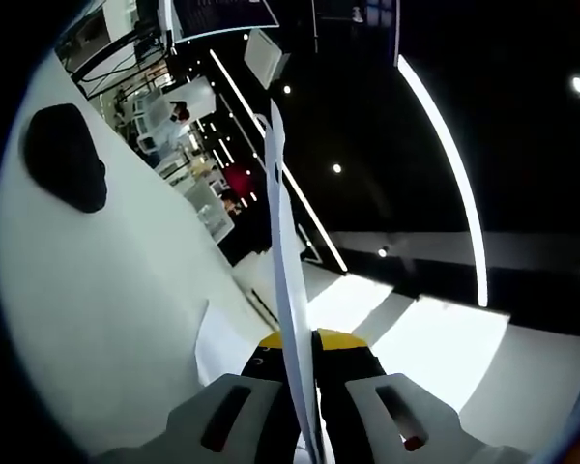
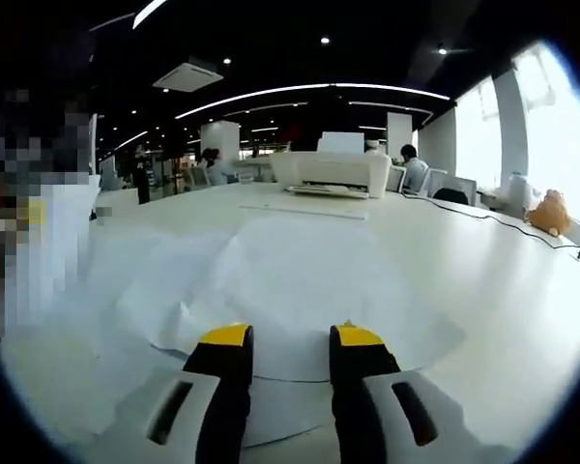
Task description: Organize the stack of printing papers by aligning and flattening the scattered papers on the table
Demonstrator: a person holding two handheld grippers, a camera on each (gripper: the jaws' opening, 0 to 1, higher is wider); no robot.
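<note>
In the left gripper view, the left gripper (image 1: 304, 387) has its yellow-tipped jaws closed tight on a thin sheaf of papers (image 1: 286, 290), seen edge-on. The sheaf rises from between the jaws at 6 o'clock and runs up toward 12 o'clock, ending in a narrow white edge near the picture's middle top. This view is strongly rolled, so the white tabletop (image 1: 106, 290) fills the 9 o'clock side like a wall. A dark, rounded object (image 1: 66, 157) lies on it at about 10 o'clock; what it is cannot be told. Another loose sheet (image 1: 222, 348) lies flat on the tabletop just left of the jaws.

In the right gripper view, the right gripper (image 2: 290, 362) hangs low over the tabletop (image 2: 503, 290) with its jaws standing narrowly apart and nothing between them. Scattered white sheets (image 2: 290, 271) lie overlapping and askew directly ahead, spreading from the jaws toward 12 o'clock. A white printer (image 2: 333, 172) stands on the far part of the tabletop at 12 o'clock. A small orange-brown thing (image 2: 549, 213) sits at 3 o'clock near the window.
</note>
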